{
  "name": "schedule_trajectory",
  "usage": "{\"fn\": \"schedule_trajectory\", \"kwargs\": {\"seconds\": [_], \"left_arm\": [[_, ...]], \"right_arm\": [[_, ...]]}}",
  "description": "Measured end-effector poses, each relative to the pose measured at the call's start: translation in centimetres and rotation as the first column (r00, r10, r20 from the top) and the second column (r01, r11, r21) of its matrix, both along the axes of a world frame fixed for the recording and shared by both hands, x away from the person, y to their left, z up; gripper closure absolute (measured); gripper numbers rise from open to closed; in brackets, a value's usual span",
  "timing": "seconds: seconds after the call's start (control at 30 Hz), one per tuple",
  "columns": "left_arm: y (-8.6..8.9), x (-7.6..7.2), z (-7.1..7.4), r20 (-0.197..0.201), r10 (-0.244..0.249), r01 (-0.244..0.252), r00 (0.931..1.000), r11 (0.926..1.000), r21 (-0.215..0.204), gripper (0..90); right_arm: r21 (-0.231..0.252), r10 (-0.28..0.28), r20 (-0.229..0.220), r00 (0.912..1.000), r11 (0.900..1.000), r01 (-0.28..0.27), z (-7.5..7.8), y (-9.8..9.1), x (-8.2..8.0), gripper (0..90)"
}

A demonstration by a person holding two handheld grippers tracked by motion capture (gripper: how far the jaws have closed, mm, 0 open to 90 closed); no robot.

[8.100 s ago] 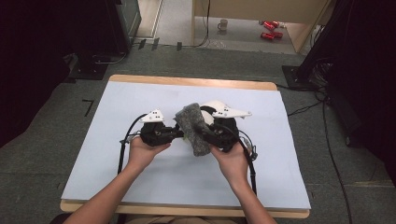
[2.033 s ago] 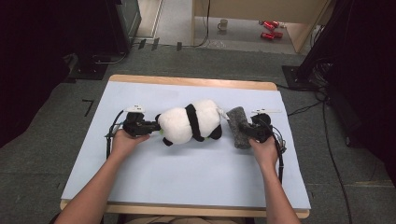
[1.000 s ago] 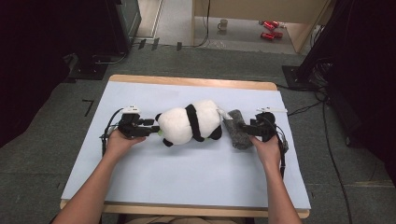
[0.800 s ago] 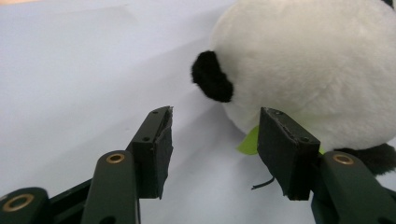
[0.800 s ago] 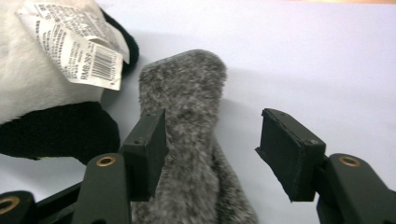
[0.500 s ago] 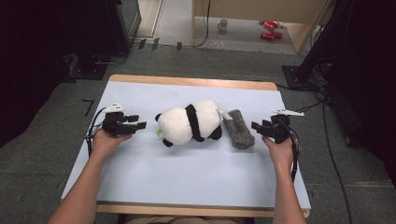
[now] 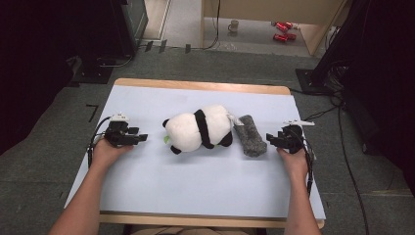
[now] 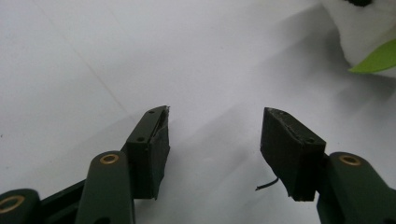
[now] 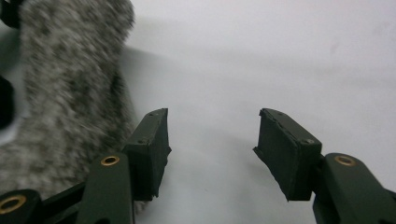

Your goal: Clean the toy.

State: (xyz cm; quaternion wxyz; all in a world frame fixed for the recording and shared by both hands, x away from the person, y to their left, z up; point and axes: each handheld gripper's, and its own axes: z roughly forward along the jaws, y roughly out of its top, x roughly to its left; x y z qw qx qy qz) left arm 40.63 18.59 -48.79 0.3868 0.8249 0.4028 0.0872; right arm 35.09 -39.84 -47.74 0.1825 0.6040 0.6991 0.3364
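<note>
A pale blue sheet covers the table (image 7: pixel 147 196), with a strip of bare wood showing along the far edge and the near edge; around it lies grey carpet, and on the floor beyond stand a mug (image 7: pixel 234 25) and two red cans (image 7: pixel 281 31). At the left, the left hand-held gripper (image 7: pixel 143 137) rests low over the sheet with its jaws spread and nothing between them, having just opened further; in the left gripper view only blank sheet lies between its jaws. From its tips, an open strip of sheet runs to the toy panda (image 7: pixel 198 129), which lies on its side, near the tips but apart from them, with a small green leaf (image 8: pixel 376 58) at its face. Just past the panda, touching its rear end, lies the grey fuzzy sleeve (image 7: pixel 250 142). The right hand-held gripper (image 7: pixel 269 140) points at that sleeve from the other side, jaws parted and gripping nothing; in the right gripper view the sleeve sits just beside one jaw, and I can't tell whether it touches. Plenty of bare sheet stretches in front of both hands towards the near edge, and a narrower band behind the toys towards the far one. The left gripper sits close to the sheet's left border, the right one close to its right border.
</note>
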Motion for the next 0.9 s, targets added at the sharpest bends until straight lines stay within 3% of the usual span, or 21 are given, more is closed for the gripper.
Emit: {"fn": "schedule_trajectory", "kwargs": {"seconds": [0.17,0.3,0.4,0.67,0.9], "left_arm": [[-0.1,-0.1,-0.1,0.018,-0.012,0.012,0.9998,0.9998,0.016,40.6],[-0.4,-0.7,-0.4,0.072,-0.043,0.039,0.9965,0.9980,0.049,36.3],[-0.4,-0.8,-0.6,0.091,-0.048,0.044,0.9947,0.9980,0.045,34.9],[-0.4,-0.9,-0.7,0.097,-0.054,0.050,0.9938,0.9978,0.043,32.5],[-0.5,-1.0,-0.8,0.105,-0.057,0.051,0.9928,0.9971,0.057,31.7]], "right_arm": [[-0.032,-0.010,-0.046,0.9989,0.9994,0.009,-1.0,0.0,0.2,43.1],[-0.076,0.007,-0.016,0.9999,0.9971,-0.008,-1.4,0.4,0.0,40.5],[-0.113,0.029,0.017,0.9994,0.9932,-0.027,-1.7,0.8,-0.3,38.0],[-0.090,0.051,0.083,0.9952,0.9950,-0.043,-2.5,0.7,-0.9,29.6],[-0.098,0.059,0.085,0.9946,0.9939,-0.051,-2.5,0.8,-0.9,28.1]]}}
